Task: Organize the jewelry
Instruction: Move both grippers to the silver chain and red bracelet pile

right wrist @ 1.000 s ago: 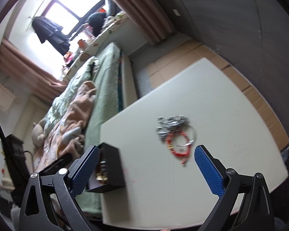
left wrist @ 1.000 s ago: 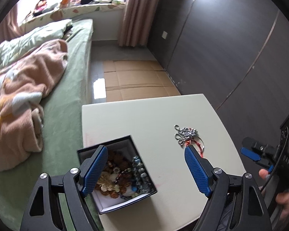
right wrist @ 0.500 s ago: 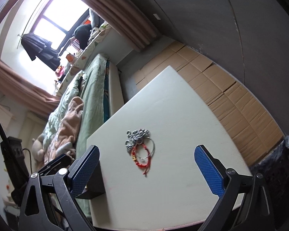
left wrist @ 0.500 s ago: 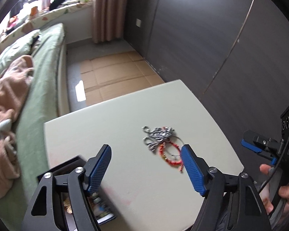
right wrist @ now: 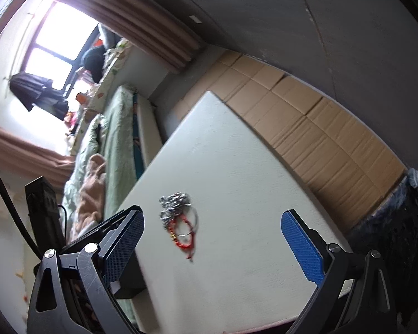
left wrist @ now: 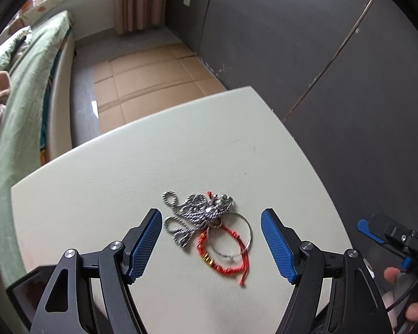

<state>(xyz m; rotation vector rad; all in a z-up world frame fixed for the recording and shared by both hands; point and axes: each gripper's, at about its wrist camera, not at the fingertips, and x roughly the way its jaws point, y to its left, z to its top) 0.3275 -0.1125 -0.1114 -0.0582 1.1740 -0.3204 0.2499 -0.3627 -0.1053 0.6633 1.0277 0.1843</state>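
Left tool (left wrist: 211,239) hangs above the pale counter (left wrist: 125,183) with its blue pads spread wide and nothing between them; the right tool (right wrist: 211,239) is likewise spread and empty, seen from a tilted angle.

Taking the jewelry pile (left wrist: 209,225) as the landmark: the counter lies under it on all sides, with the pile sitting roughly mid-surface. Beyond the pile, past the far edge, flattened cardboard (left wrist: 153,75) covers the floor. Off to its left runs a bed (left wrist: 19,89) with a green cover. At the near-left corner, a dark box (left wrist: 28,286) shows only an edge, and its contents are hidden.

Within the pile, the largest piece is a twisted silver-and-black rope chain (left wrist: 189,217), bunched in loops on the far-left side. A red cord bracelet (left wrist: 223,253) with small gold beads lies on the near side, its loose tail pointing toward the camera. A thin silver bangle (left wrist: 246,229) overlaps both.

Everything looks light. Chain and cord are limp and will drape and snag on each other, so lifting one may drag the rest. My judgement: pinch the cord at its beaded section, or the stiff bangle across its rim. The heap's long axis runs from far-left to near-right.
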